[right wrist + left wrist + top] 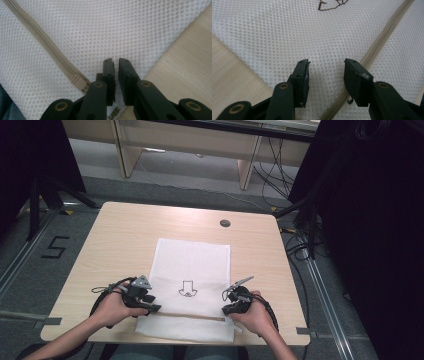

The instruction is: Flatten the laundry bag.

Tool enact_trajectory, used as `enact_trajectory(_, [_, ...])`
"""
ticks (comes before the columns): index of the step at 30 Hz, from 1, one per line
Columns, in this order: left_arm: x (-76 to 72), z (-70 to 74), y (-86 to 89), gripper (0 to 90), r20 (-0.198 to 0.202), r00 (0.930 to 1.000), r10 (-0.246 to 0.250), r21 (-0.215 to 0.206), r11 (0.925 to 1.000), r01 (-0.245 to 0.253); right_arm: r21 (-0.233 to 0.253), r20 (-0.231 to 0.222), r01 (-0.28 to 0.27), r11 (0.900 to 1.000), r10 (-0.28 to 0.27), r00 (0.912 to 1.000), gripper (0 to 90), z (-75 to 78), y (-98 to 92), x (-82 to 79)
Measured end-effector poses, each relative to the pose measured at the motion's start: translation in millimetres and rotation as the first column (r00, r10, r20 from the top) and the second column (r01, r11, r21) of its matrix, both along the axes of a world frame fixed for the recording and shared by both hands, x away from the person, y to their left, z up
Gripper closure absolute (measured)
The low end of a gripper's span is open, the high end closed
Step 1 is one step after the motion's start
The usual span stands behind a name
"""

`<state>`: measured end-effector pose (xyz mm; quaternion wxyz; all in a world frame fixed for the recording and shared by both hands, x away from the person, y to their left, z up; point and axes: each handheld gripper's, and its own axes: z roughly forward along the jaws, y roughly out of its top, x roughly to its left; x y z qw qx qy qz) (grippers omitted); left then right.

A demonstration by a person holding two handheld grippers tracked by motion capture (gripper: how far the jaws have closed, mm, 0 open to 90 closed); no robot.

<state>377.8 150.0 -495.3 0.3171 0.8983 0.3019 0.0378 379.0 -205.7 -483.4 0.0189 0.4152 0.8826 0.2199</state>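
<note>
A white mesh bag is laid flat on the table, its near end reaching the table's 6 o'clock edge. A beige zipper is seen running across the bag close to that near end, with a small arrow print just beyond it.

The left gripper is held at the bag's 9 o'clock edge, beside the zipper's left end. In the left gripper view its jaws are spread wide above the mesh, nothing being held between them, and the zipper is seen passing under the right-hand jaw toward 1 o'clock.

The right gripper is held at the bag's 3 o'clock edge, by the zipper's right end. In the right gripper view its jaws are nearly pressed together, a thin slit being left between them; whether mesh is pinched there cannot be told. The zipper's end lies just at 9 o'clock of those jaws, and bare table is seen at 3 o'clock
</note>
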Motion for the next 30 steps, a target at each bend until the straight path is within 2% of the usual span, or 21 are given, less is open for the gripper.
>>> enact_trajectory(1, [0.1, -0.7, 0.5, 56.0, 0.004, 1.0000, -0.005, 0.011, 0.9999, 0.005, -0.002, 0.017, -0.015, 1.000, 0.015, 0.9997, 83.3, -0.5, 0.8, 0.0])
enact_trajectory(4, [-0.4, -2.2, 2.9, 56.8, 0.016, 0.9997, -0.017, 0.038, 0.9991, 0.016, -0.003, 0.052, -0.005, 1.000, 0.006, 0.9986, 82.9, -1.8, 3.4, -1.5])
enact_trajectory(5, [-1.1, -3.7, 3.1, 56.7, 0.014, 0.9999, 0.000, 0.023, 0.9997, 0.000, -0.002, 0.056, -0.006, 1.000, 0.006, 0.9984, 82.0, -2.0, 4.1, -1.8])
enact_trajectory(9, [-0.8, -3.8, 6.2, 56.6, 0.024, 0.9997, -0.005, 0.031, 0.9995, 0.004, -0.017, 0.099, -0.010, 1.000, 0.012, 0.9950, 80.1, -3.1, 9.0, -6.6])
enact_trajectory(10, [-0.8, -3.9, 6.9, 56.5, 0.024, 0.9997, -0.004, 0.030, 0.9995, 0.003, -0.022, 0.112, -0.019, 1.000, 0.021, 0.9935, 76.9, -2.8, 11.2, -8.9])
enact_trajectory(11, [-3.4, -5.0, 5.3, 56.2, 0.023, 0.9989, 0.040, -0.004, 0.9992, -0.040, -0.014, 0.131, -0.018, 1.000, 0.020, 0.9912, 75.2, -1.6, 10.9, -8.9])
enact_trajectory(12, [-0.9, -3.1, 9.2, 56.2, 0.033, 0.9995, -0.006, 0.031, 0.9995, 0.005, -0.014, 0.131, -0.018, 1.000, 0.020, 0.9912, 75.2, -1.6, 10.9, -8.9])
enact_trajectory(13, [-3.4, -5.5, 7.3, 54.6, 0.030, 0.9983, 0.050, -0.027, 0.9984, -0.049, 0.028, 0.154, 0.035, 0.999, -0.039, 0.9873, 72.9, 8.1, 7.2, -10.9])
enact_trajectory(14, [-3.2, -4.8, 8.7, 54.6, 0.046, 0.9976, 0.052, -0.038, 0.9980, -0.050, 0.028, 0.154, 0.035, 0.999, -0.039, 0.9873, 72.9, 8.1, 7.2, -10.9])
enact_trajectory(16, [-2.7, -3.3, 11.0, 51.5, 0.052, 0.9971, 0.056, -0.072, 0.9961, -0.052, 0.077, 0.216, 0.072, 0.994, -0.087, 0.9726, 70.7, 16.7, -1.6, -12.5])
enact_trajectory(17, [-2.3, -2.4, 12.1, 50.2, 0.056, 0.9962, 0.067, -0.076, 0.9952, -0.062, 0.079, 0.224, 0.075, 0.994, -0.091, 0.9702, 70.2, 17.9, -4.6, -13.8])
enact_trajectory(19, [-0.4, -1.1, 12.4, 47.0, 0.072, 0.9942, 0.079, -0.098, 0.9926, -0.072, 0.085, 0.223, 0.106, 0.991, -0.123, 0.9670, 69.8, 18.8, -10.1, -17.7])
enact_trajectory(21, [0.7, 0.3, 11.0, 45.3, 0.068, 0.9938, 0.088, -0.126, 0.9888, -0.079, 0.095, 0.218, 0.116, 0.989, -0.134, 0.9667, 70.4, 15.5, -15.5, -18.2])
enact_trajectory(22, [0.9, 0.5, 10.2, 44.6, 0.069, 0.9934, 0.091, -0.132, 0.9879, -0.082, 0.084, 0.204, 0.115, 0.990, -0.130, 0.9703, 70.4, 16.3, -18.3, -17.7])
enact_trajectory(23, [1.8, 0.7, 9.3, 44.0, 0.077, 0.9928, 0.091, -0.130, 0.9883, -0.081, 0.085, 0.222, 0.110, 0.990, -0.127, 0.9668, 71.0, 14.1, -19.8, -16.6])
enact_trajectory(25, [2.8, 1.2, 7.9, 43.0, 0.081, 0.9931, 0.086, -0.137, 0.9879, -0.074, 0.092, 0.196, 0.139, 0.986, -0.155, 0.9682, 71.6, 16.0, -21.9, -16.3])
enact_trajectory(26, [3.1, 1.1, 6.1, 42.6, 0.083, 0.9917, 0.098, -0.151, 0.9849, -0.085, 0.119, 0.215, 0.147, 0.982, -0.170, 0.9616, 71.0, 13.8, -22.0, -15.6])
enact_trajectory(27, [4.1, 1.5, 6.6, 42.0, 0.084, 0.9925, 0.089, -0.146, 0.9863, -0.076, 0.103, 0.196, 0.153, 0.983, -0.171, 0.9657, 70.4, 16.5, -23.9, -15.9])
enact_trajectory(28, [4.0, 0.7, 5.6, 41.6, 0.069, 0.9918, 0.108, -0.161, 0.9823, -0.096, 0.110, 0.200, 0.161, 0.981, -0.181, 0.9631, 70.1, 16.3, -24.1, -16.0])
enact_trajectory(29, [5.2, 1.0, 6.4, 40.8, 0.084, 0.9914, 0.101, -0.151, 0.9847, -0.088, 0.111, 0.201, 0.162, 0.981, -0.182, 0.9626, 69.6, 16.6, -25.0, -16.2])
enact_trajectory(30, [5.6, 0.4, 6.3, 40.4, 0.079, 0.9914, 0.104, -0.156, 0.9835, -0.091, 0.114, 0.194, 0.168, 0.979, -0.188, 0.9630, 68.8, 16.8, -25.1, -16.6])
